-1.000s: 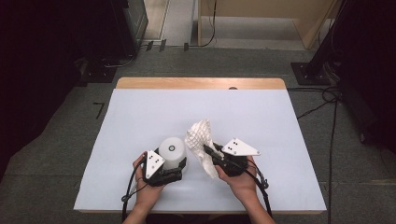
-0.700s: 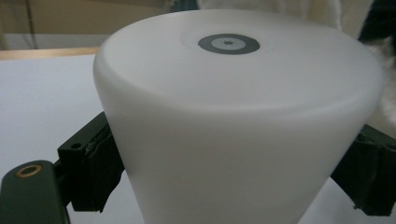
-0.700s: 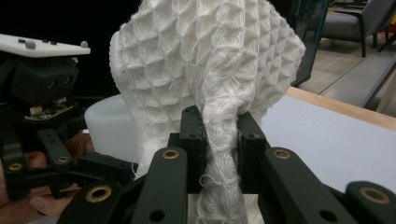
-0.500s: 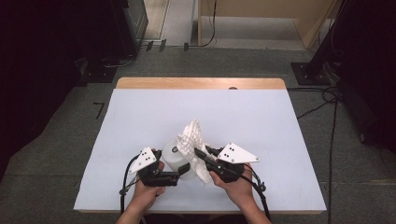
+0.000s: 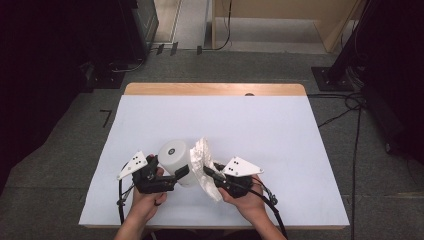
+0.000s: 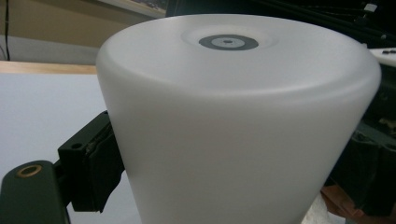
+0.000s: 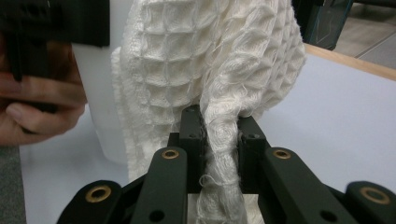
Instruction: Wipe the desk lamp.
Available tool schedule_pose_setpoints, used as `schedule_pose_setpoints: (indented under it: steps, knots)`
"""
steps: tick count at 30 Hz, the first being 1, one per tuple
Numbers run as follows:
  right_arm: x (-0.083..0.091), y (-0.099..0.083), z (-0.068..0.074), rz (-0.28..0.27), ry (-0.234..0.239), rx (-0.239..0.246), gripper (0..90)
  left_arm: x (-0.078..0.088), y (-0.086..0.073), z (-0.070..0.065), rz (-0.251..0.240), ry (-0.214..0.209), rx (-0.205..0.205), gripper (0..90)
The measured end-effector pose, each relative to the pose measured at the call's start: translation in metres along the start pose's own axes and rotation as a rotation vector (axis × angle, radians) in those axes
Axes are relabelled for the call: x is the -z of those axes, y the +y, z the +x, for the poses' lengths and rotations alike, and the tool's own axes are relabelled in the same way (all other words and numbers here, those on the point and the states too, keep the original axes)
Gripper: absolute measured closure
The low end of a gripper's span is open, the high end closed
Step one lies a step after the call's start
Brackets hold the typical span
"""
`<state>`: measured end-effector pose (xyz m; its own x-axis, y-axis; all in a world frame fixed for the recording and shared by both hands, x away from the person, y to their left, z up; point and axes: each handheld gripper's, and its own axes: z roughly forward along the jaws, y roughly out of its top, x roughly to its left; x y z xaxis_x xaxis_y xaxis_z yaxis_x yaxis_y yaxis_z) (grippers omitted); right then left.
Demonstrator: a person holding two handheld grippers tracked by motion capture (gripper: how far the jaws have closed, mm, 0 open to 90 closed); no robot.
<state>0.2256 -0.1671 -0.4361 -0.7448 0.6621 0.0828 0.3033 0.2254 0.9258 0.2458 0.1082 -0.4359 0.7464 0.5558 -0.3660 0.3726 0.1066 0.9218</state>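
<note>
Near the front edge of a white-covered table (image 5: 300, 150), a frosted white plastic cup (image 5: 176, 156), turned base-up, sits clamped between the jaws of the left gripper (image 5: 181, 172), which press on its two sides. A white waffle-weave cloth (image 5: 202, 152) lies against the cup's right side, one bunched fold pinched tight in the closed jaws of the right gripper (image 5: 207, 172). Both grippers are in a person's hands, close together above the tabletop. Beyond the table's wooden far edge (image 5: 215, 89), cables (image 5: 350, 105) trail across grey floor.
</note>
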Motion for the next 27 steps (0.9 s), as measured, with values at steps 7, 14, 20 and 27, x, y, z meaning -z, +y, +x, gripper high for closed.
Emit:
schedule_pose_setpoints:
  steps: [7, 14, 20, 27]
  knots:
    - [0.002, 0.002, 0.000, -0.019, -0.014, -0.010, 77.4, -0.010, -0.007, -0.006, 0.067, -0.018, -0.039, 8.9]
    - [0.012, 0.009, -0.003, -0.066, -0.034, -0.022, 77.5, -0.022, -0.016, -0.016, 0.134, -0.043, -0.084, 8.8]
    - [0.017, 0.012, -0.004, -0.093, -0.042, -0.034, 77.4, -0.025, -0.018, -0.018, 0.148, -0.053, -0.086, 8.9]
    - [0.011, 0.008, -0.003, -0.076, -0.033, -0.035, 77.4, -0.019, -0.012, -0.014, 0.122, -0.037, -0.080, 8.9]
